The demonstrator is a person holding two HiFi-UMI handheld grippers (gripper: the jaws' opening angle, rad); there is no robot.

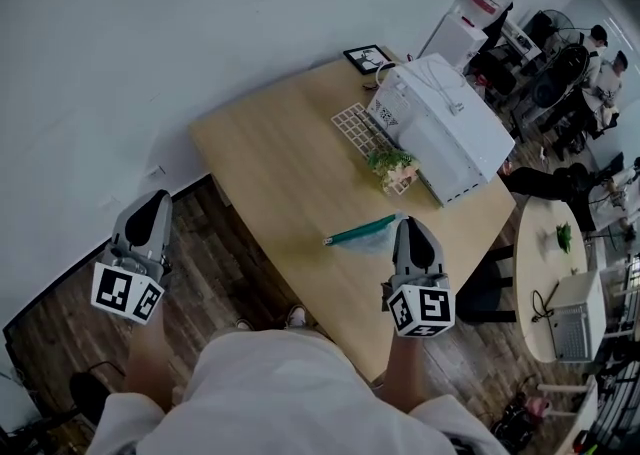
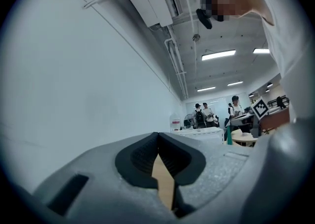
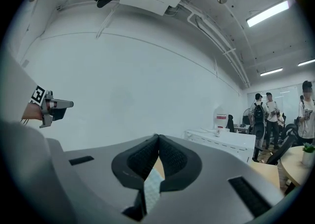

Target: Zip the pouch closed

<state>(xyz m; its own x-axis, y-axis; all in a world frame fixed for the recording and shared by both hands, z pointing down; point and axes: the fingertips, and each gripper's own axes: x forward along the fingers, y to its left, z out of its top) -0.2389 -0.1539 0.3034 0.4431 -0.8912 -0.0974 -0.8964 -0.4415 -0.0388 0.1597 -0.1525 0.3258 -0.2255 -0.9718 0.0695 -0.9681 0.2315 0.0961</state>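
Both clenched on nothing! Left gripper [image 1: 151, 205] hung off the table's [image 1: 270, 173] left side, right gripper [image 1: 410, 227] at its front edge beside the flat-lying pouch [image 1: 365, 233]. Zipping looked finished, so both stood clear.

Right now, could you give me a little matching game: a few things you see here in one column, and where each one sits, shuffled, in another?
1 pouch
2 left gripper
3 small plant
4 white box

A on the wire rack
B over the floor, left of the table
C on the table, at the right gripper
D on the table, right beside the rack

Pairs: 1-C, 2-B, 3-A, 4-D
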